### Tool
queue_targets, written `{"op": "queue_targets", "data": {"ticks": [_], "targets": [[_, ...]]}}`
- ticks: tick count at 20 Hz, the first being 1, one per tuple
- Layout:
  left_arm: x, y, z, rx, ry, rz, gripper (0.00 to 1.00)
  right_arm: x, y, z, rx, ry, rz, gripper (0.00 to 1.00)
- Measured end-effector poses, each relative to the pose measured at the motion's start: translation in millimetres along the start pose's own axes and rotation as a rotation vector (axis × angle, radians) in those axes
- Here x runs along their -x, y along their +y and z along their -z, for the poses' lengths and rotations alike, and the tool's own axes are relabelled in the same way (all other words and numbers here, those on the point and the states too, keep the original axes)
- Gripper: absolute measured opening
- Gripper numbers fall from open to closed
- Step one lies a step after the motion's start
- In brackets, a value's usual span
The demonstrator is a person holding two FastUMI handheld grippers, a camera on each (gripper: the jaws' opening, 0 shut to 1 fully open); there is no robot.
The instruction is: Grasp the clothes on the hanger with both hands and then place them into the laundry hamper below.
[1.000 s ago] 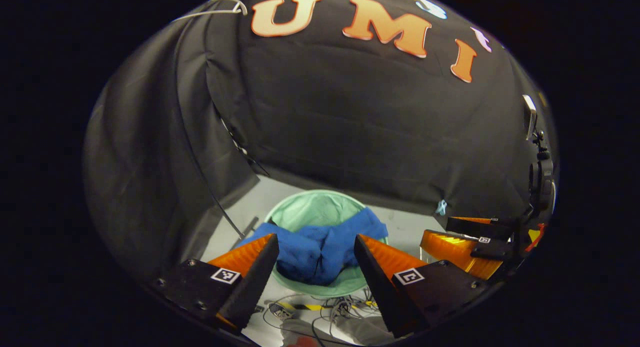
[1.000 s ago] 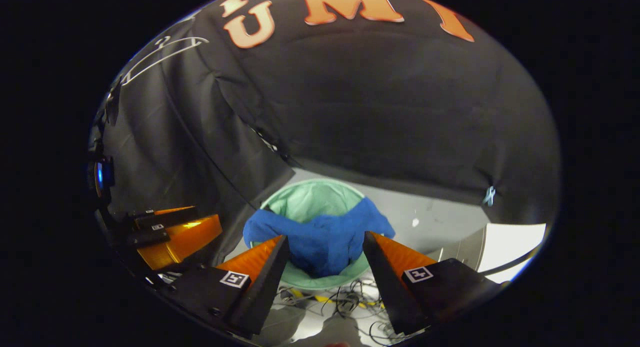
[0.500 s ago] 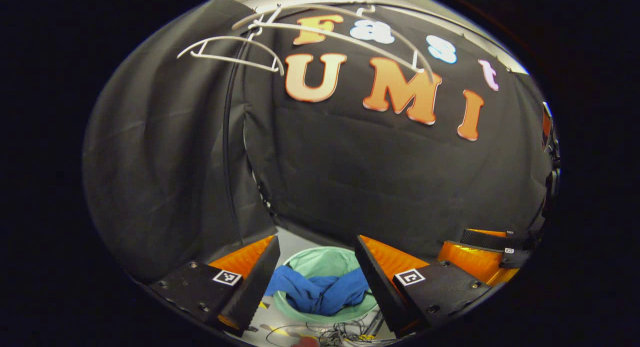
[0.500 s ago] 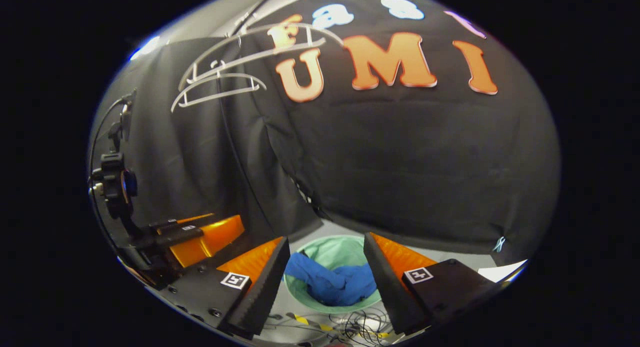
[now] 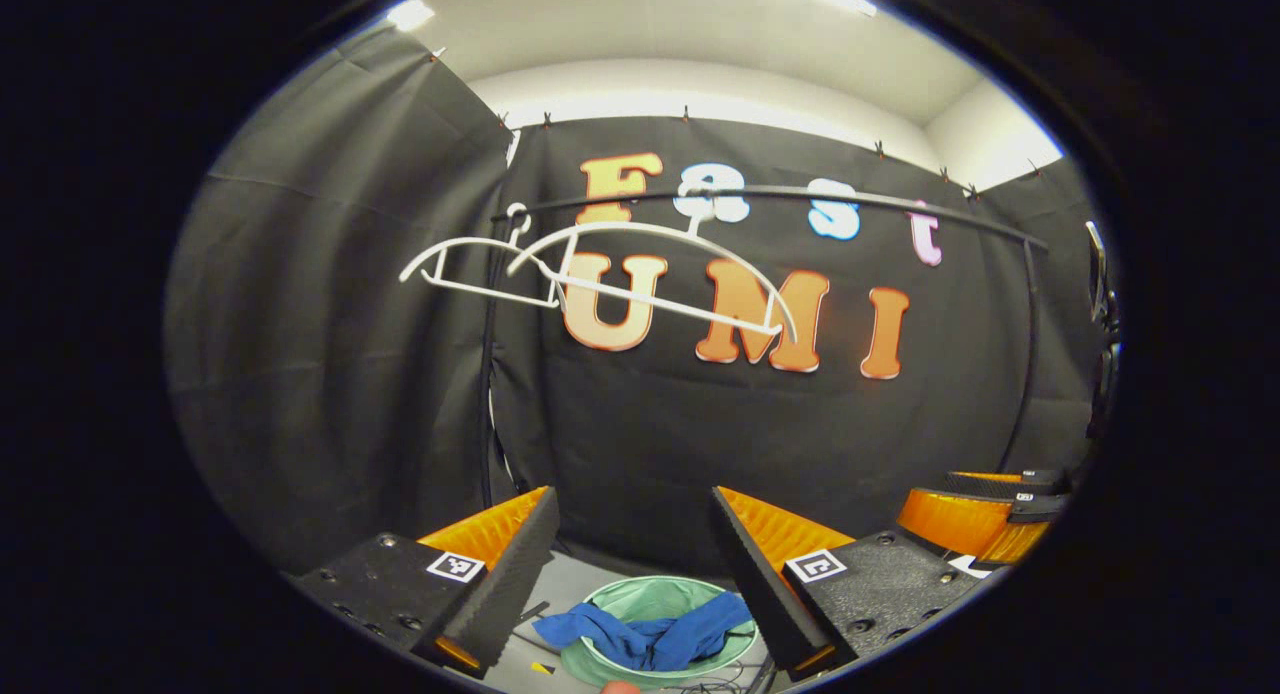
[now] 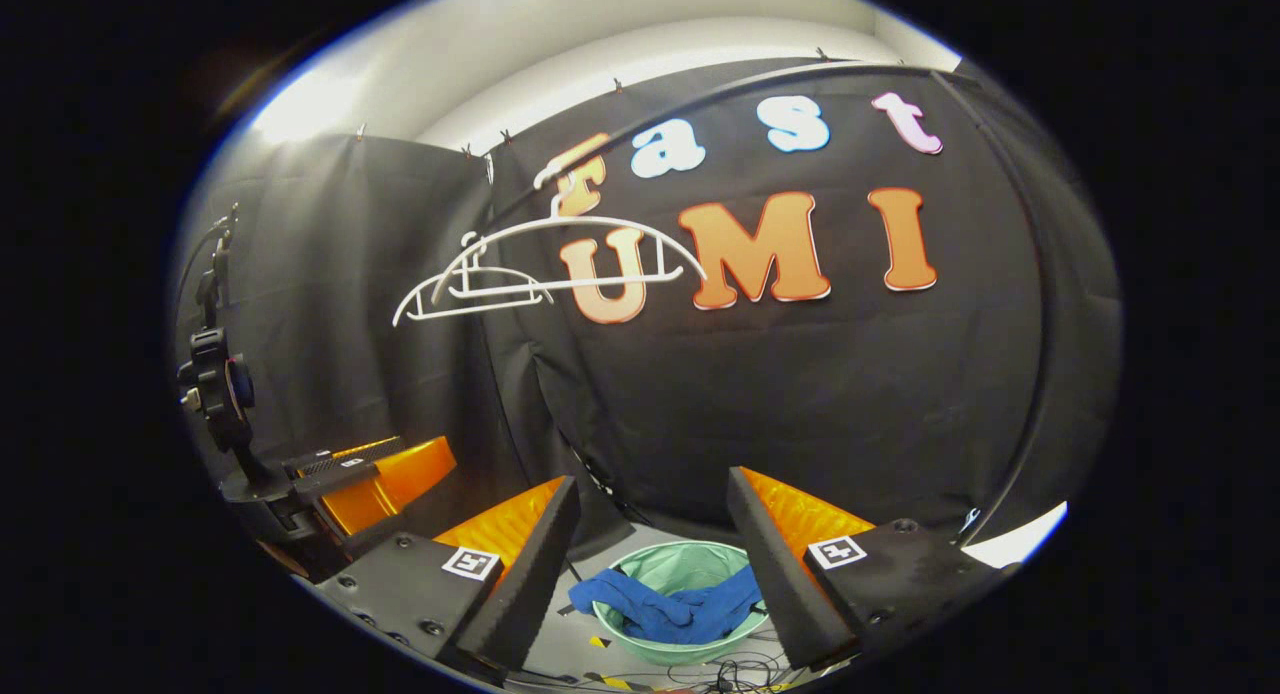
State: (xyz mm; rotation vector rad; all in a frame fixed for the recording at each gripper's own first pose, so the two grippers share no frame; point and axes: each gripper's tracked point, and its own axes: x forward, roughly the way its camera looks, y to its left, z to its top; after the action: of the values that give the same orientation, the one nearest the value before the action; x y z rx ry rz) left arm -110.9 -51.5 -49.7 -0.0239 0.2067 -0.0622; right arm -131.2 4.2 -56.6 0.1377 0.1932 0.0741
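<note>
Raised well above hamper (image 5: 655, 624) since 1 s ago, both views now tilted up to rail (image 5: 780, 196) w/ two bare white hangers (image 5: 600, 274). Left gripper (image 5: 635, 559) wide open, holding nothing; right gripper (image 6: 655, 549) same. Blue clothes (image 6: 675, 604) draped in hamper, sleeves over rim, far below hangers.
</note>
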Motion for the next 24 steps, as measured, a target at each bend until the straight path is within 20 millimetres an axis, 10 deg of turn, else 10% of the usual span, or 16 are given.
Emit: {"op": "queue_targets", "data": {"ticks": [11, 24], "targets": [[73, -2, -35, 0.035, -0.121, 0.013, 0.92, 123, 23, -21, 0.061, -0.123, 0.033, 0.86], [96, 16, -51, 0.007, -0.180, -0.025, 0.95, 138, 32, -21, 0.063, -0.163, 0.068, 0.97]]}}
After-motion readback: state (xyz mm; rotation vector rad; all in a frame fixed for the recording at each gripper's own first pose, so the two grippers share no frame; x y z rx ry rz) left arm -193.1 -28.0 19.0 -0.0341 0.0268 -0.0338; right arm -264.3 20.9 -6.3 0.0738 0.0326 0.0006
